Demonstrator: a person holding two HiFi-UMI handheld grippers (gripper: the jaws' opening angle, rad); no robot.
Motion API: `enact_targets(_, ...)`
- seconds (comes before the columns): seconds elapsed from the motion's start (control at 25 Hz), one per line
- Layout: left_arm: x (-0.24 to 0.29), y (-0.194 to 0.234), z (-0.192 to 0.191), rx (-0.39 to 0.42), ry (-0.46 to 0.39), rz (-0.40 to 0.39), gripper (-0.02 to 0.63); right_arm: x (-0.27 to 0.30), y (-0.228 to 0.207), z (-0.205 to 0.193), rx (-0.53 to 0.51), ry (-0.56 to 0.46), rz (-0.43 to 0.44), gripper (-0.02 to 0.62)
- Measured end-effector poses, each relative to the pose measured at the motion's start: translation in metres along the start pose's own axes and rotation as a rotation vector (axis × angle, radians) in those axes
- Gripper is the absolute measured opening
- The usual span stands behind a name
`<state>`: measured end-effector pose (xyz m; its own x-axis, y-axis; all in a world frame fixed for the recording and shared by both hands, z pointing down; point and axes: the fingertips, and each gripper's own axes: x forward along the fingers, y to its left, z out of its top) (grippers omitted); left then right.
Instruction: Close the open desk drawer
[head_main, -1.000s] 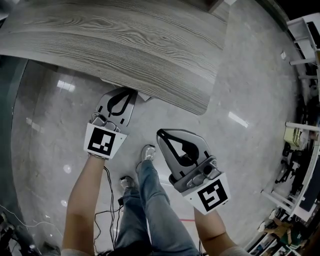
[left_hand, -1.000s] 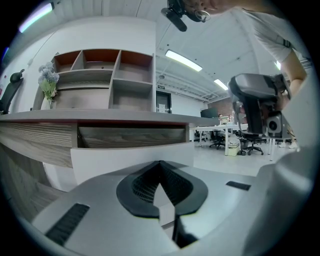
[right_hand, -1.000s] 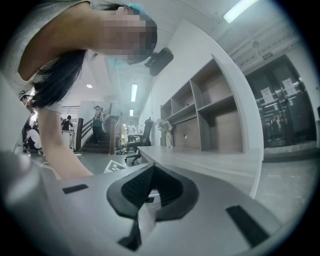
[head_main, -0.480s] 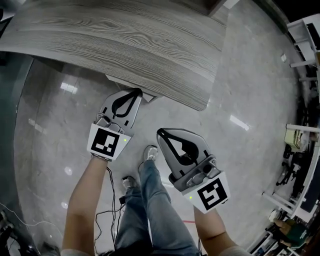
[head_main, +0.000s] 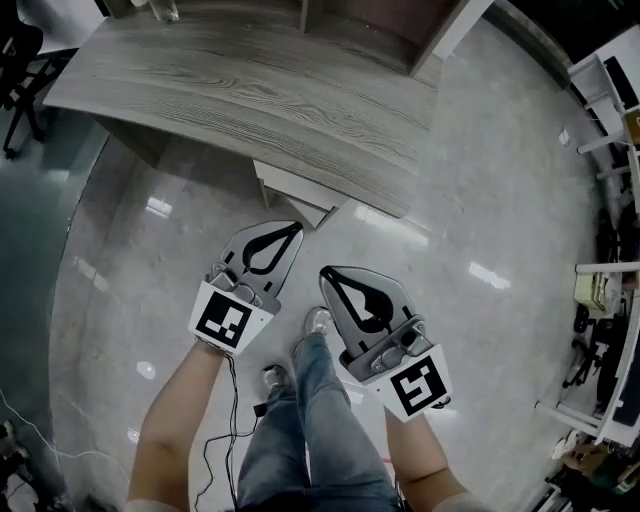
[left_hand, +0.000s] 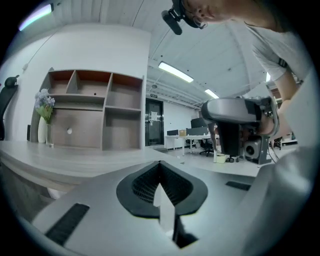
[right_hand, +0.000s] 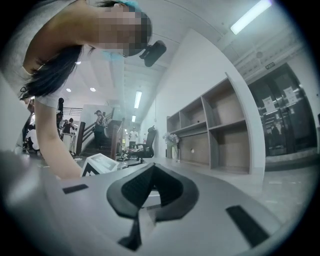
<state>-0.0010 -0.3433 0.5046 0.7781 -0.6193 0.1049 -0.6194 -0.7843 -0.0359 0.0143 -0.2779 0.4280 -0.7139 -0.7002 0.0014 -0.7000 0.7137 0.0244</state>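
Note:
The desk (head_main: 250, 90) has a grey wood-grain top and fills the upper part of the head view. A pale drawer (head_main: 292, 192) sticks out from under its near edge. My left gripper (head_main: 292, 229) is shut and empty, its tips pointing at the drawer front from a short way off. My right gripper (head_main: 325, 272) is also shut and holds nothing, just right of the left one and further from the desk. In the left gripper view the jaws (left_hand: 160, 163) meet above the desk top. The right gripper view shows its jaws (right_hand: 151, 165) closed too.
The person's legs and shoes (head_main: 318, 322) stand on the glossy grey floor between the grippers, with a cable (head_main: 225, 440) trailing behind. An open shelf unit (left_hand: 90, 110) and a flower vase (left_hand: 44, 117) sit at the desk's back. Office furniture (head_main: 600, 300) crowds the right edge.
The view has pulled back from the desk, so more of the drawer shows. The left gripper has come away from the desk edge and now sits closer to the right gripper.

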Motion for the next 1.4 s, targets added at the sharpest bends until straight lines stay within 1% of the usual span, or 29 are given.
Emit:
enact_targets(0.08, -0.018, -0.015, 0.019, 0.016, -0.007, -0.019, 0.009, -0.007, 0.015, 0.013, 0.003, -0.001, 0.003, 0.008)
enact_targets(0.28, -0.06, -0.047, 0.067, 0.017, -0.033, -0.044, 0.009, -0.022, 0.051, 0.04, -0.001, 0.014, 0.022, 0.008)
enact_targets(0.48, -0.102, -0.067, 0.113, 0.014, -0.054, -0.031, 0.009, -0.035, 0.077, 0.073, 0.006, 0.011, 0.02, 0.009)
enact_targets(0.64, -0.133, -0.081, 0.142, -0.001, -0.072, -0.017, 0.009, -0.046, 0.094, 0.102, -0.008, -0.016, 0.022, 0.008)
enact_targets(0.8, -0.157, -0.103, 0.169, -0.002, -0.085, -0.012, 0.009, -0.064, 0.107, 0.121, -0.019, -0.01, 0.019, 0.008)
enact_targets(0.92, -0.171, -0.113, 0.185, 0.025, -0.089, -0.004, 0.009, -0.07, 0.117, 0.133, -0.021, -0.023, 0.025, 0.008)
enact_targets(1.08, -0.187, -0.122, 0.197, -0.005, -0.091, 0.005, 0.009, -0.075, 0.133, 0.143, -0.024, -0.019, 0.044, 0.008)
enact_targets(1.16, -0.193, -0.129, 0.202, 0.013, -0.087, 0.003, 0.009, -0.079, 0.142, 0.149, -0.026, -0.024, 0.057, 0.008)
enact_targets(1.28, -0.202, -0.143, 0.21, 0.063, -0.081, 0.003, 0.009, -0.086, 0.154, 0.158, -0.034, -0.031, 0.079, 0.008)
enact_targets(1.4, -0.212, -0.155, 0.22, 0.073, -0.098, 0.018, 0.009, -0.095, 0.161, 0.166, -0.022, -0.036, 0.089, 0.008)
